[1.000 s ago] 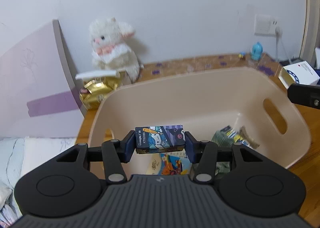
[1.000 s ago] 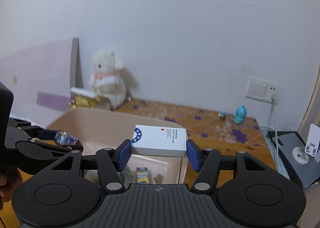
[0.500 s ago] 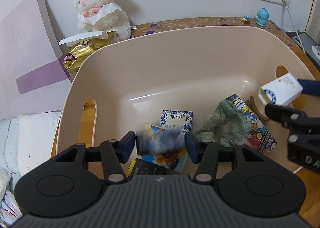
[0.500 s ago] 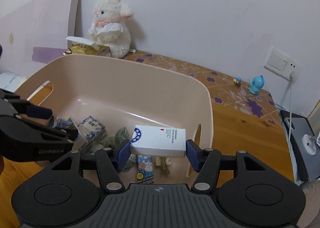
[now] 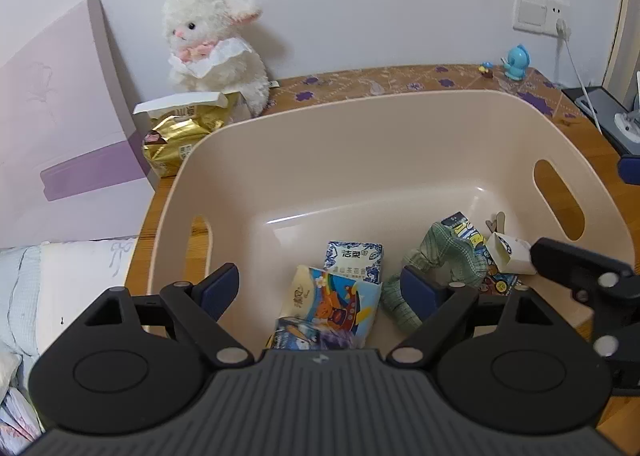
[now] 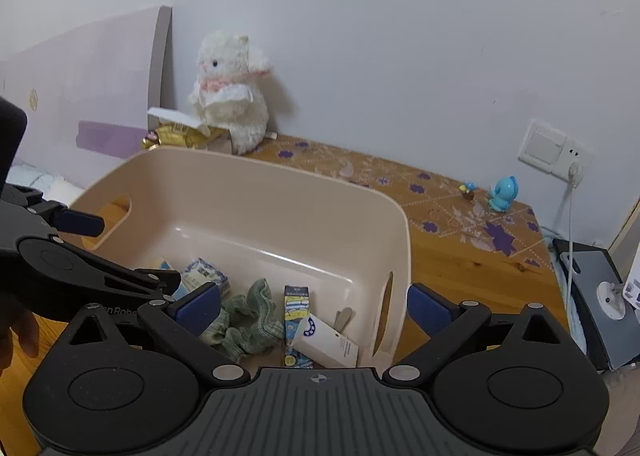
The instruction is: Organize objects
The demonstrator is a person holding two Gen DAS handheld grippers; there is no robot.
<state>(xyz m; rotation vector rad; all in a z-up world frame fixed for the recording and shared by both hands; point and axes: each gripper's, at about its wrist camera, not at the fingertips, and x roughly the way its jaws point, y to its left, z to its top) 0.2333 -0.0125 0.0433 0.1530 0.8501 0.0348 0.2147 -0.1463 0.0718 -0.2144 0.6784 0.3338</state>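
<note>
- The left gripper (image 5: 320, 282) is above the near left part of the beige plastic basket (image 5: 360, 136); its jaws have just been opening and now stand wide apart, with nothing pressed between the blue pads
- Below this gap, on the basket floor, lies the small dark-blue cartoon pack (image 5: 316, 336), free of the pads; it rests partly on a colourful cartoon tissue pack (image 5: 332, 296)
- Just behind these lies a blue-and-white patterned tissue pack (image 5: 354, 260), flat on the basket floor
- The right gripper (image 6: 314, 306) is over the near right corner of the basket; its jaws have just been opening too and are now fully spread, gripping nothing
- The white rectangular cardboard box with a blue round logo (image 6: 326, 342) lies tilted in the basket, near the right wall with the handle slot, apart from both pads
- The box leans on a long narrow pack with yellow cartoon figures (image 6: 296, 306), and a crumpled green cloth (image 6: 248, 316) lies just beside it on the left
- A small beige clip-like thing (image 6: 344, 316) lies between the box and the right wall; I cannot tell exactly what it is
- The basket stands on a wooden tabletop (image 6: 460, 276); part of the tabletop behind is covered by a mat with purple flowers (image 6: 400, 180)
- Behind the basket, a white plush rabbit (image 5: 212, 48) sits against the wall, and an open carton with gold foil bags (image 5: 180, 128) stands just in front of it
- A small blue figurine (image 6: 502, 192) stands near the wall socket (image 6: 554, 146), well apart from the basket
</note>
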